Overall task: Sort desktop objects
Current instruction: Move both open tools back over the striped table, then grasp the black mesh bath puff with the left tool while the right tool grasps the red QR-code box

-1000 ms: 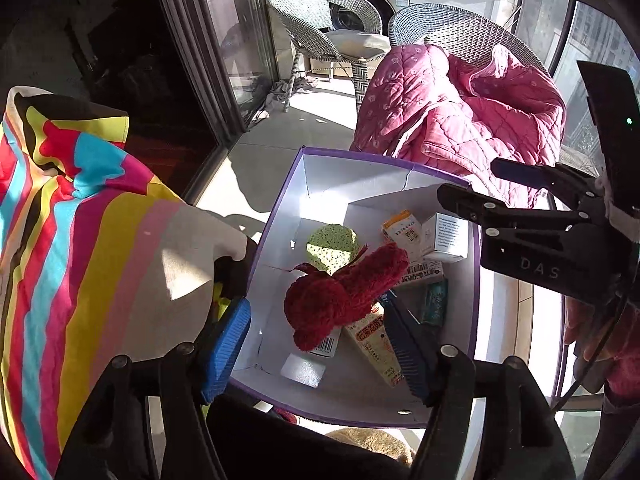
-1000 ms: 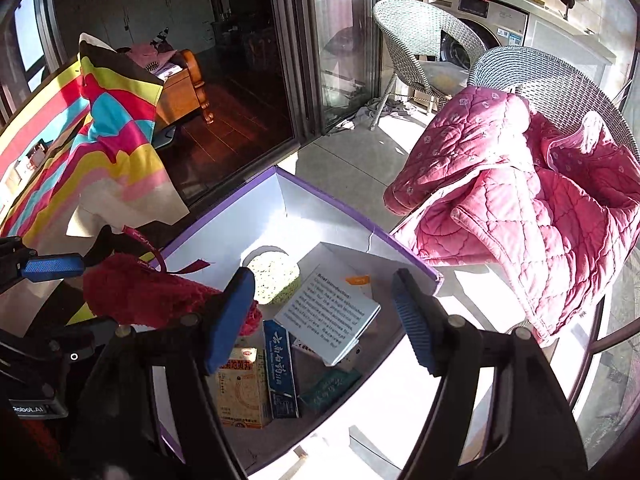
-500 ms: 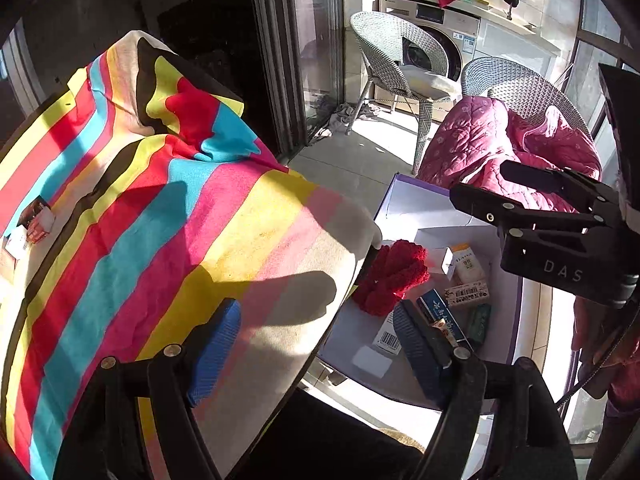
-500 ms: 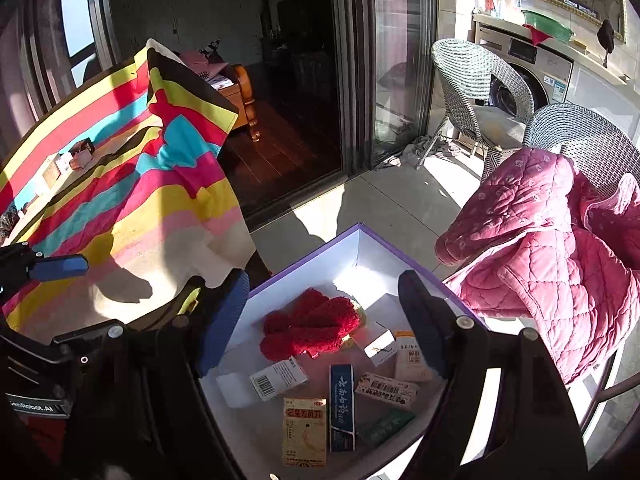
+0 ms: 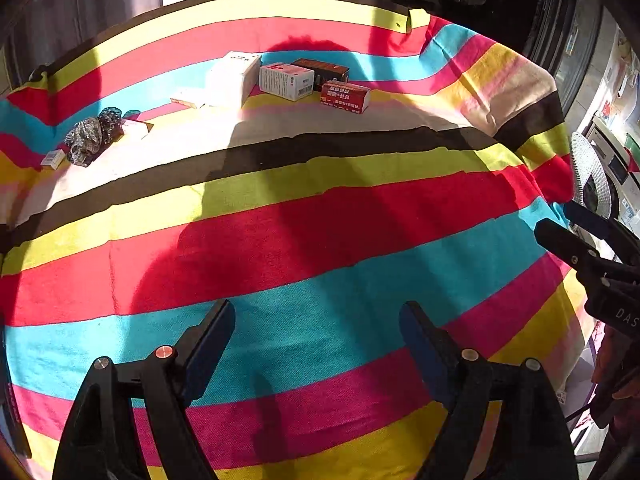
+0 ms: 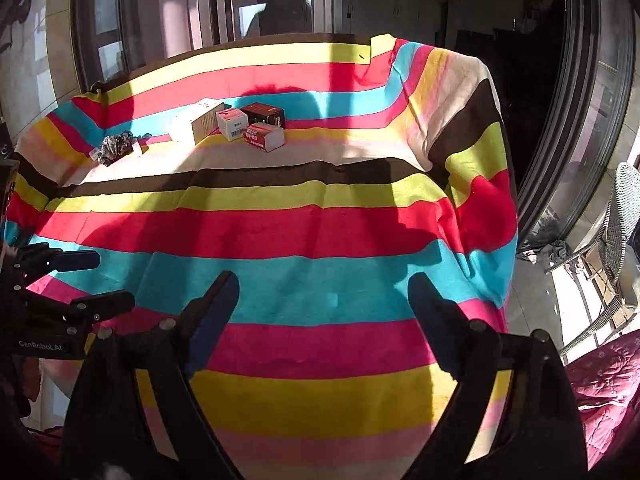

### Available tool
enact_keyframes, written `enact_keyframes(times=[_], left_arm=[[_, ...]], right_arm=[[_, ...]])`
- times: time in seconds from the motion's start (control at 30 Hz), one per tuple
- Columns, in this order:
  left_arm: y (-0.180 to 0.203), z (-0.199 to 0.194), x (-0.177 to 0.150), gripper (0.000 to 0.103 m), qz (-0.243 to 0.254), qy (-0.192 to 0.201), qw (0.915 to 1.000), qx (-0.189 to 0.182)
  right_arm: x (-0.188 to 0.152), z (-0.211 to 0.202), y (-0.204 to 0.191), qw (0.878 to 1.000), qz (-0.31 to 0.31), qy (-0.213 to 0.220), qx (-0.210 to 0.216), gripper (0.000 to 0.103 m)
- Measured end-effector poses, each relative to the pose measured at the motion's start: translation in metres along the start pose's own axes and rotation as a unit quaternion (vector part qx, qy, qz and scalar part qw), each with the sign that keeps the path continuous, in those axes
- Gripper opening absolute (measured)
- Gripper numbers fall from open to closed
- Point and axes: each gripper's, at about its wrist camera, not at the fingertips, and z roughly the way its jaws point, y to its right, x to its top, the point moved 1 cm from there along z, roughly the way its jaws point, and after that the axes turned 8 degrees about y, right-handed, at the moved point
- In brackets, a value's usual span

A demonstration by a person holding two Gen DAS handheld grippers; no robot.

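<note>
Left claw point(image 5: 316, 332): empty, jaws opening, over the striped cloth point(image 5: 320, 220).
Right claw point(image 6: 322, 300): empty, jaws opening.
Boxes point(image 5: 286, 80): clustered at the worktop's far edge, beyond the cloth's dark stripe.

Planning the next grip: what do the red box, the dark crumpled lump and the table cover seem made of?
Red box: likely printed cardboard, with sharp edges, flat faces and a slight sheen. Dark crumpled lump: possibly thin plastic film or foil, since it is wrinkled with glinting highlights; I can't say which. Striped table cover: woven cloth, matte, with visible weave, creases and draped corners.
</note>
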Motion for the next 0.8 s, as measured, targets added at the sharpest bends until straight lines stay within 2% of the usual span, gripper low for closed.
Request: enact_keyframes(times=[0.1, 0.17, 0.23, 0.3, 0.4, 0.53, 0.63, 0.8], left_arm=[[-0.063, 0.014, 0.02, 0.085, -0.033, 0.014, 0.9973, 0.064], [-0.107, 0.028, 0.035, 0.085, -0.049, 0.017, 0.9915, 0.119], [-0.146, 0.041, 0.049, 0.085, -0.075, 0.013, 0.9861, 0.148], [-0.184, 0.049, 0.062, 0.085, -0.12, 0.013, 0.9813, 0.15], [-0.218, 0.058, 0.082, 0.085, -0.154, 0.026, 0.9749, 0.158], [-0.241, 0.077, 0.11, 0.085, -0.159, 0.03, 0.9679, 0.193], [-0.257, 0.093, 0.124, 0.085, -0.179, 0.019, 0.9641, 0.196], [-0.271, 0.119, 0.138, 0.085, -0.207, 0.002, 0.9608, 0.184]], right_arm=[[0.022, 0.054, -0.026, 0.999, -0.027, -0.023, 0.034, 0.088], [0.036, 0.09, -0.038, 0.997, -0.041, -0.043, 0.045, 0.088], [0.048, 0.12, -0.045, 0.996, -0.047, -0.062, 0.047, 0.088], [0.059, 0.145, -0.049, 0.995, -0.049, -0.066, 0.053, 0.088], [0.07, 0.177, -0.048, 0.995, -0.041, -0.076, 0.044, 0.088], [0.085, 0.214, -0.041, 0.994, -0.011, -0.092, 0.054, 0.088], [0.1, 0.236, -0.044, 0.994, -0.021, -0.09, 0.067, 0.091], [0.117, 0.268, -0.043, 0.994, -0.028, -0.088, 0.052, 0.092]])
